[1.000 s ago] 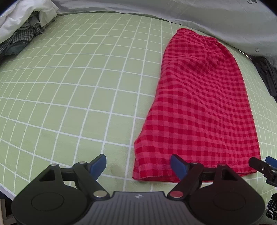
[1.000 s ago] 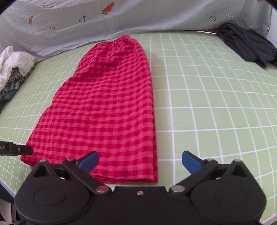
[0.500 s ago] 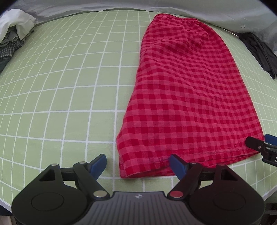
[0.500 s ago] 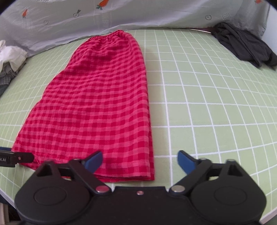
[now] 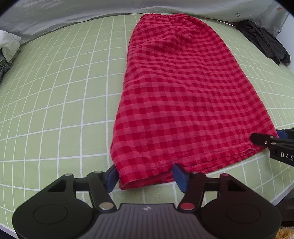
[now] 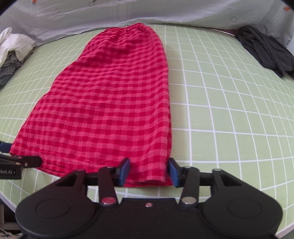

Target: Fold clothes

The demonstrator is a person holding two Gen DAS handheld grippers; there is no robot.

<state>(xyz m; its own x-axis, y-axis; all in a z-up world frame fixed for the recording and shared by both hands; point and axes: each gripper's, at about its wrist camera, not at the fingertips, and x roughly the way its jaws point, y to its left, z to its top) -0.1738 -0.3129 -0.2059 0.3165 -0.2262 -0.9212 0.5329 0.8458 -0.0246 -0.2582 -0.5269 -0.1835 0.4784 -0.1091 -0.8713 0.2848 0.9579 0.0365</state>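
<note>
**Both grippers close in on the near hem of the red checked garment**

The red checked garment (image 5: 183, 95) lies flat and lengthwise on the green gridded sheet (image 5: 55, 92), its gathered waistband at the far end by the grey cloth (image 5: 73, 14) and its hem at the near edge of the surface. It widens from waist to hem and shows only slight wrinkles near the waistband.

The left gripper (image 5: 145, 174) points steeply down at the hem's left corner. That corner sits between its blue pads (image 5: 181, 176): the left pad is just outside the side edge of the fabric, the right pad rests against the hem further in. The jaws are closing and stand about half apart; the pads bracket the cloth loosely, with no pinch or bunching of the fabric visible.

The right gripper (image 6: 148, 171) also tilts steeply down, at the hem's right corner. Its blue pads (image 6: 124, 171) straddle that corner, one over the fabric and the other at the side edge. Its jaws are closing too and stand narrower than the left pair, yet the cloth between them still lies flat and unsqueezed.

Each gripper's tip shows at the margin of the other's view, at opposite ends of the hem.

Further out, a dark garment (image 6: 266, 51) lies crumpled at the far right of the sheet, and a pile of white and checked clothes (image 6: 12, 51) sits at the far left.
</note>
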